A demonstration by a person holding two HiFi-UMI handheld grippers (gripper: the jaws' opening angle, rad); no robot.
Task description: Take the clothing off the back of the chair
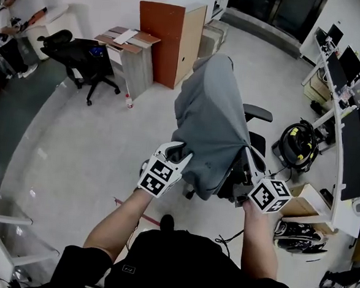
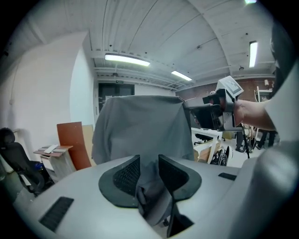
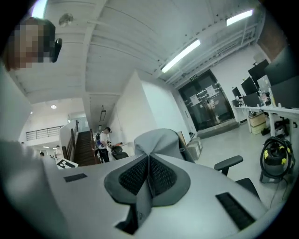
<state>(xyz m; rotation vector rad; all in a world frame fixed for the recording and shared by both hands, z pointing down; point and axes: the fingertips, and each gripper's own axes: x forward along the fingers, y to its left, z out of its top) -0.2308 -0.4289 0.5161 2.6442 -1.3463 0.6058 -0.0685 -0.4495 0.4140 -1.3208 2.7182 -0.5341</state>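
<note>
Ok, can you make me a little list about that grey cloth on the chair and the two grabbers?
clothing: grey fabric garment, draped over the chair back
chair: black office chair, back hidden under the garment, armrest showing
left gripper: shut on a fold of the garment
right gripper: shut on a thin edge of the garment
job: not done, garment hangs on the chair
</note>
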